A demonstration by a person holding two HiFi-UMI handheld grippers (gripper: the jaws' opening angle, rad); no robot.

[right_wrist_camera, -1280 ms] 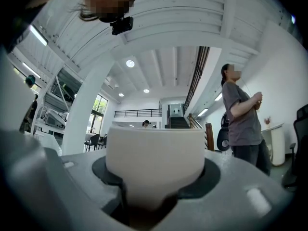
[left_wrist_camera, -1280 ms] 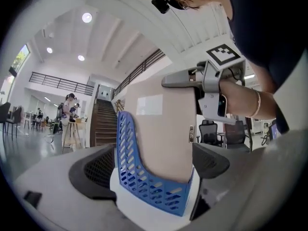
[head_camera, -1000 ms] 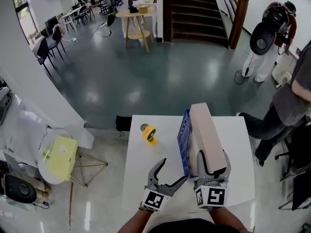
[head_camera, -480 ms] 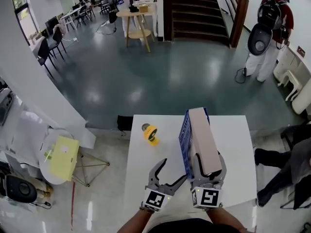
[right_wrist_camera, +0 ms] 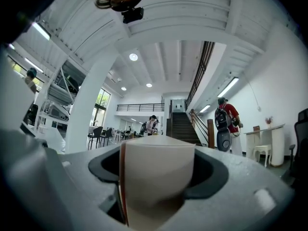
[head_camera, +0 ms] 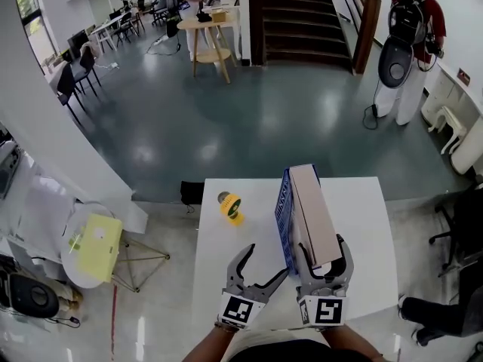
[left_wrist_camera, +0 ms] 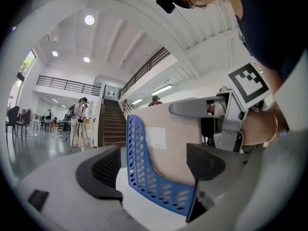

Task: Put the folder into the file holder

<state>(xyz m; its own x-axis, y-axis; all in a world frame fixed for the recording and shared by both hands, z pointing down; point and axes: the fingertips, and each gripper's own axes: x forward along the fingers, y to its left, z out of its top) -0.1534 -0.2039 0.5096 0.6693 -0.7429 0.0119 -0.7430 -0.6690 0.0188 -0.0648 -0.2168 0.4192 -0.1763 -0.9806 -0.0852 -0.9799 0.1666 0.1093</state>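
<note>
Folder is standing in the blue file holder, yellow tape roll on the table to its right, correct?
Not quite: the head view shows the yellow tape roll on the table left of the blue file holder, not right. The folder does stand in the holder.

Right tool (head_camera: 324, 247): its jaws have just been opening, with the folder (head_camera: 311, 210) between them. The person in the red top (head_camera: 411, 25) by the stairs now stands higher and further left in the head view than before. The person in dark clothes (head_camera: 445, 319), earlier close beside the right edge of the table (head_camera: 366, 225), now shows only at the lower right corner, apart from the table.
</note>
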